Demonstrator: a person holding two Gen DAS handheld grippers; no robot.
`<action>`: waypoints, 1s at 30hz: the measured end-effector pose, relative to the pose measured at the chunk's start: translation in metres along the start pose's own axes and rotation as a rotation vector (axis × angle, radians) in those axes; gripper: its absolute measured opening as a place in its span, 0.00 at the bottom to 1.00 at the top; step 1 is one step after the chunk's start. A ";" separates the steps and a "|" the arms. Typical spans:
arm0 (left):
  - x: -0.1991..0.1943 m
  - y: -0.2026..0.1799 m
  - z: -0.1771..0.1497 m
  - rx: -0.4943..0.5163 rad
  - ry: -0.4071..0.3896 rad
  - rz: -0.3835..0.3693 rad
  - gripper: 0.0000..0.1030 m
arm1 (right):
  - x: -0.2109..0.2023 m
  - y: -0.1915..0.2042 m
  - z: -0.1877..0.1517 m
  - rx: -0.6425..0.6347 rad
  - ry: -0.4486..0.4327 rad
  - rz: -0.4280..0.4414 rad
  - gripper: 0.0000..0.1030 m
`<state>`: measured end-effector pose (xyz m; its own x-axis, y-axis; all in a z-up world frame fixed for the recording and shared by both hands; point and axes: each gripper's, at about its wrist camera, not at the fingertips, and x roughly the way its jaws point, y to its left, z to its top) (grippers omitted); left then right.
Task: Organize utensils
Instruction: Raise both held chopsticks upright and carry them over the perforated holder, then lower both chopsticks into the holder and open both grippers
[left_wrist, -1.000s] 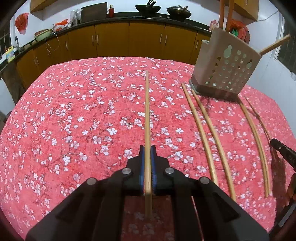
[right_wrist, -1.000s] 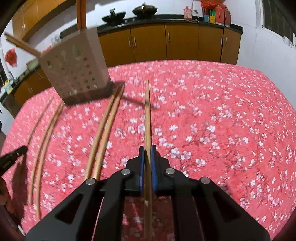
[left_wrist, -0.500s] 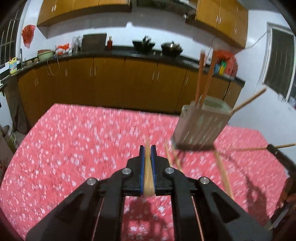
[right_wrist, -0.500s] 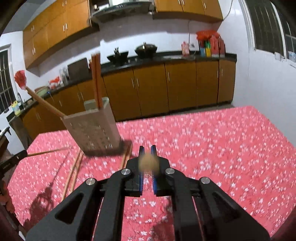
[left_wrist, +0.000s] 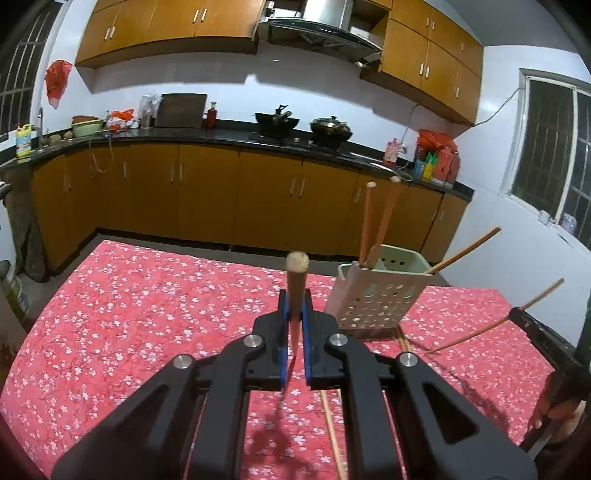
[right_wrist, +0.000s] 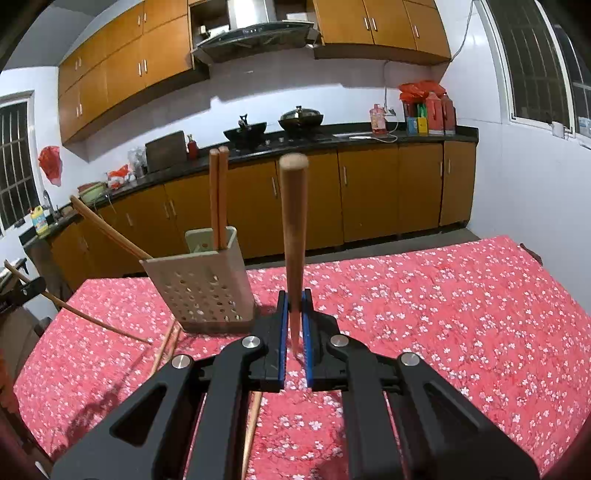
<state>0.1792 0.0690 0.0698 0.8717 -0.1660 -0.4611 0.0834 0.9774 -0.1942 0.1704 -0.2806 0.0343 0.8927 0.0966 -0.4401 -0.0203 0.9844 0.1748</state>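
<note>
My left gripper (left_wrist: 294, 306) is shut on a wooden chopstick (left_wrist: 296, 280) that is held above the red floral tablecloth (left_wrist: 147, 317). My right gripper (right_wrist: 294, 306) is likewise shut on a second chopstick (right_wrist: 293, 236), raised steeply. A beige perforated utensil holder (left_wrist: 376, 299) (right_wrist: 199, 284) stands between the two grippers. It holds two upright chopsticks (right_wrist: 218, 195) and one leaning out (left_wrist: 461, 251). Each view catches the other gripper at its edge, still gripping its stick: the right gripper (left_wrist: 535, 332), the left gripper (right_wrist: 22, 291). Loose chopsticks (left_wrist: 332, 435) (right_wrist: 166, 347) lie on the cloth.
A hand (left_wrist: 554, 406) shows at the right edge of the left wrist view. Beyond the table's far edge (left_wrist: 184, 247) runs a kitchen counter (left_wrist: 221, 136) with woks over brown cabinets. A white wall with a window (right_wrist: 535, 55) lies to the right.
Both grippers rose off the table and tilted upward, lifting their chopsticks clear of the cloth. The views swung from the tabletop to the kitchen wall and cabinets.
</note>
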 end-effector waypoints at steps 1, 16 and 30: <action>-0.004 -0.002 0.002 0.006 -0.005 -0.011 0.07 | -0.002 0.000 0.003 0.004 -0.008 0.013 0.08; -0.035 -0.078 0.081 0.075 -0.257 -0.156 0.07 | -0.041 0.046 0.082 0.018 -0.256 0.245 0.07; 0.016 -0.096 0.106 0.014 -0.400 -0.033 0.07 | 0.009 0.061 0.086 -0.017 -0.202 0.193 0.08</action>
<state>0.2360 -0.0135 0.1727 0.9874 -0.1360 -0.0805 0.1187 0.9745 -0.1902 0.2164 -0.2319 0.1169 0.9431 0.2531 -0.2154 -0.2048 0.9530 0.2233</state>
